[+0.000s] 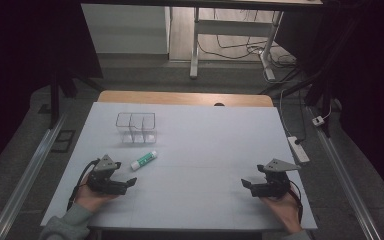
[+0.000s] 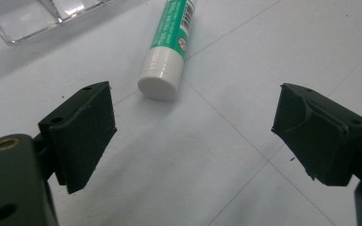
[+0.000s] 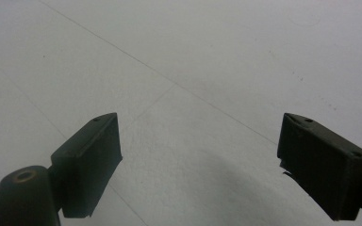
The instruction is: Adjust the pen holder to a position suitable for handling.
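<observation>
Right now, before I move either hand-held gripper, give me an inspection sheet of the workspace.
Surface: white table top, faint seam lines, wooden edge at the far side.
Job's things: glue stick lying flat, white cap toward the left gripper; clear divided tray beyond it, apart from it, looks empty.
Clutter: nothing seen.
Grippers: left hand-held gripper open, holding nothing, glue stick ahead of its jaws; right hand-held gripper open over bare table.
Cables: one trails from each gripper; power strip and cords on the floor at right.
Surroundings: dark curtains, another table's white legs beyond.
</observation>
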Demonstrator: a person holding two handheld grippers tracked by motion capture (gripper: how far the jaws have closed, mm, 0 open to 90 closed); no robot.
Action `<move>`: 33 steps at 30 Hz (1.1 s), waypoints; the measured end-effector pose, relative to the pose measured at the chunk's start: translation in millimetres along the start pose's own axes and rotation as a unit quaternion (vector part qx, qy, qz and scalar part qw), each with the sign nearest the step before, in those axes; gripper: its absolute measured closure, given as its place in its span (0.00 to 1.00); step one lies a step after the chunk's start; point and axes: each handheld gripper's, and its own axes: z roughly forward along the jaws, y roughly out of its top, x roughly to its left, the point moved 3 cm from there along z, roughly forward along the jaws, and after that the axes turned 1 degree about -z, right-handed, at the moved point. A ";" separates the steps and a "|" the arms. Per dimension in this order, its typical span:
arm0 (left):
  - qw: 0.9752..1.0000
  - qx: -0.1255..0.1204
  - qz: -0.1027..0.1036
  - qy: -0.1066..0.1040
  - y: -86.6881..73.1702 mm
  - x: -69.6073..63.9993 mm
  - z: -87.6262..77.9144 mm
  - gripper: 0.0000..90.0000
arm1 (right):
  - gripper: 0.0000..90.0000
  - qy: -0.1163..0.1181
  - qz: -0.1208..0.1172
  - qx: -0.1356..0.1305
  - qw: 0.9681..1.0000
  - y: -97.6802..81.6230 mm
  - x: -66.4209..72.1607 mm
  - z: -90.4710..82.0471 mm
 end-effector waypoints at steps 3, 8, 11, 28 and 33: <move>1.000 -0.005 -0.001 -0.001 2.9 1.4 -0.7 0.16 | 0.16 -0.002 -0.001 0.003 1.000 -0.4 0.1 0.5; 1.000 -0.006 0.008 0.005 9.8 0.2 -4.1 0.18 | 0.16 -0.001 0.000 0.011 1.000 -1.1 0.2 2.6; 1.000 -0.013 0.004 0.000 15.4 1.3 -6.2 0.20 | 0.16 -0.001 -0.004 0.015 1.000 -1.2 1.0 2.9; 0.999 -0.033 -0.021 0.008 52.5 26.9 -10.3 0.24 | 0.17 0.002 0.000 0.010 1.000 -0.3 0.1 3.7; 0.999 -0.036 -0.020 0.016 62.0 32.5 -11.9 0.25 | 0.17 0.002 0.000 0.011 1.000 -0.4 0.6 4.1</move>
